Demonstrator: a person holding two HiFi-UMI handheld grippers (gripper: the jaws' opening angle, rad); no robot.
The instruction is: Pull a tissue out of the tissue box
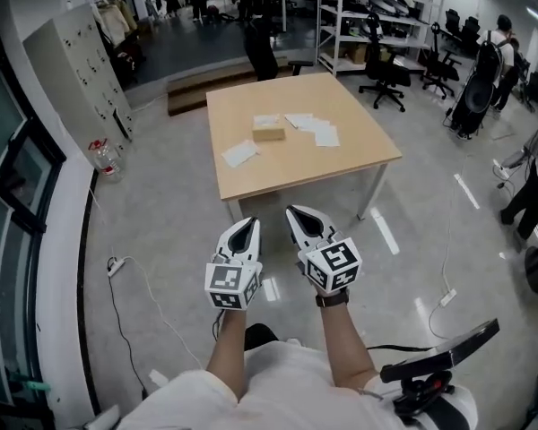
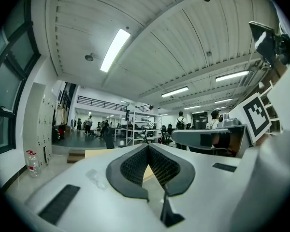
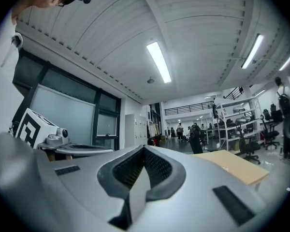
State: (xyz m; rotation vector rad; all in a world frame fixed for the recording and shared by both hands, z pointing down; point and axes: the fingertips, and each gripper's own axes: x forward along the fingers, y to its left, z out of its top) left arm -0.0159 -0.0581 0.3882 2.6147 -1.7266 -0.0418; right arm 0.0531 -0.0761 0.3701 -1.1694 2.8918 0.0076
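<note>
A small tan tissue box (image 1: 269, 133) sits near the middle of a light wooden table (image 1: 359, 150), well ahead of me across the floor. Several loose white tissues (image 1: 315, 129) lie flat around the box. Both grippers are held close to my body, far short of the table. My left gripper (image 1: 247, 223) is shut, its dark pads (image 2: 135, 167) meeting at the tips with nothing between them. My right gripper (image 1: 297, 210) is shut too, its pads (image 3: 157, 167) pressed together and empty. The table's top (image 3: 237, 166) shows to the right in the right gripper view.
Grey floor lies between me and the table. A power strip and cable (image 1: 117, 265) run along the left; a water bottle (image 1: 107, 161) stands by the lockers (image 1: 81, 61). Office chairs (image 1: 386, 74), shelving and people (image 1: 529, 186) are at the right and back.
</note>
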